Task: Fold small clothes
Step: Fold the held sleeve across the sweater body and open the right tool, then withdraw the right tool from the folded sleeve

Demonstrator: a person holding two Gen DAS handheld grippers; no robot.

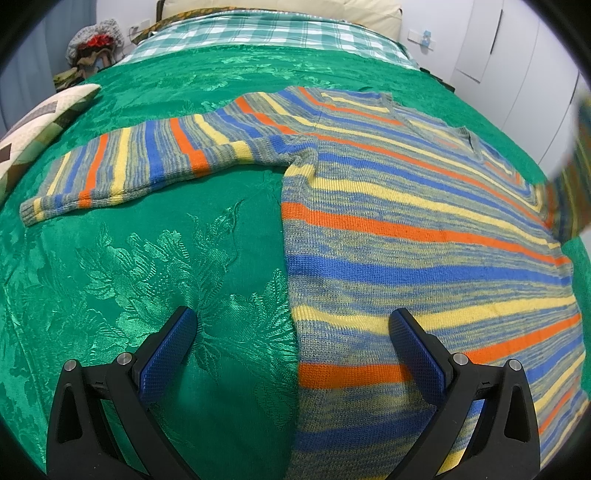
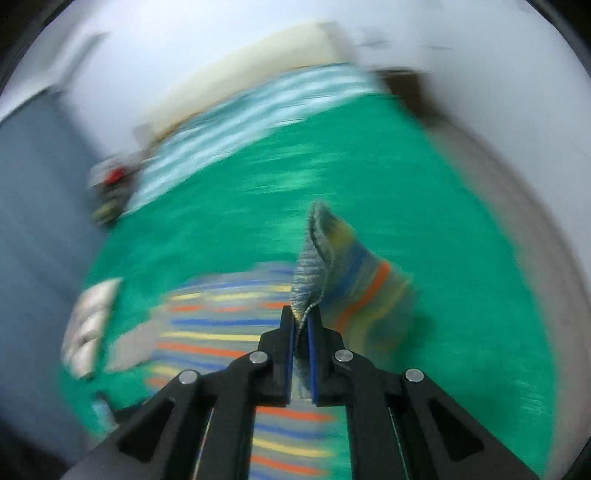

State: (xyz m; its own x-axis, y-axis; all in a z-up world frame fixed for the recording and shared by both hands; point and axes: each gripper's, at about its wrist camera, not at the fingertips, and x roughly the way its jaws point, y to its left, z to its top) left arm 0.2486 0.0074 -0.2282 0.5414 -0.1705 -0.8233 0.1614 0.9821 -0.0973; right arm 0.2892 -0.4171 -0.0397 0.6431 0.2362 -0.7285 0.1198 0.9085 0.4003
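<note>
Left gripper [image 1: 293, 325] spread wide over the hem of the striped sweater [image 1: 406, 221], right gripper [image 2: 301, 325] pinching its ribbed cuff [image 2: 310, 273], sweater flat on green bedspread [image 1: 147, 258], patchwork cushion [image 1: 37, 129] upper left, checked sheet [image 1: 266, 33] and white wardrobe [image 1: 517, 62] beyond.

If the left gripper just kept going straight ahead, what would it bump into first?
Probably the left edge of the sweater lying on the green bedspread. The open left gripper straddles that edge, though depth is hard to judge.
</note>
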